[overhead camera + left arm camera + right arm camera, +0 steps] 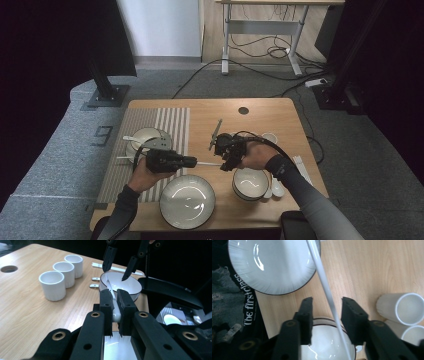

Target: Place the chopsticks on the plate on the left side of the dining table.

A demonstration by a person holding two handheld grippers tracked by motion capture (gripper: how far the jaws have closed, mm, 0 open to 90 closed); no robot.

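Note:
A thin white chopstick [207, 163] lies level in the air between my two grippers. My left gripper [192, 161] is shut on its thick end; in the left gripper view the chopstick [110, 287] runs out from between the pads of that gripper [114, 295] toward the right gripper [116, 272]. My right gripper [224, 166] is open. In its own view the chopstick [324, 282] passes between the jaws of the right gripper [327, 303] without touching either pad. Both hover above the table [260, 117], just over a small dark-rimmed bowl [250, 182].
A large plate [187, 200] sits at the front edge. On the striped mat [170, 125] stands a plate with a white spoon [132, 139]. Three white cups [52, 285] stand in a row behind the bowl; spoons [277, 190] and more chopsticks [302, 167] lie right.

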